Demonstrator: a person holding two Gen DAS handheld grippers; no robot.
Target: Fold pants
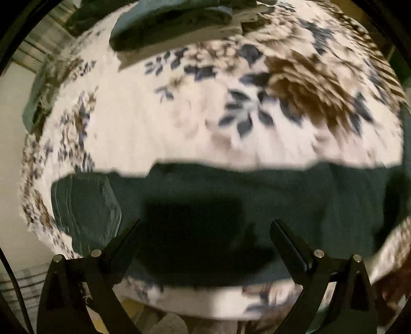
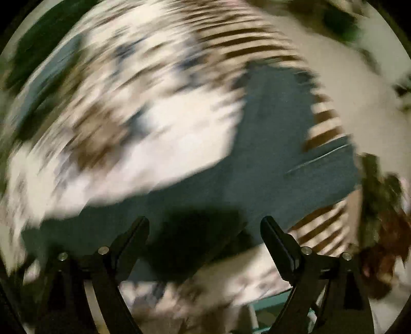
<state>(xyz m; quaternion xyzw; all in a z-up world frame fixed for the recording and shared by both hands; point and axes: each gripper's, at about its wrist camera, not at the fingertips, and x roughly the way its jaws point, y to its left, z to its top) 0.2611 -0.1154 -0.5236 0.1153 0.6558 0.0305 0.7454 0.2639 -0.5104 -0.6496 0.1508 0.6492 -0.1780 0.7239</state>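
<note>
One pair of pants (image 1: 257, 195) lies spread on the bed, dark teal, and it shows again in the right wrist view (image 2: 269, 154), where blur hides its details. One floral blanket (image 1: 179, 115) covers the bed under it, white with blue and brown flowers; the same blanket (image 2: 167, 128) appears smeared in the other view. At the far end sits one stack of folded clothes (image 1: 174, 23); how many pieces are in it cannot be counted. Two grippers are in play, the left gripper (image 1: 205, 223) and the right gripper (image 2: 205, 221), each with two black fingers, so four fingers in all, spread apart.
</note>
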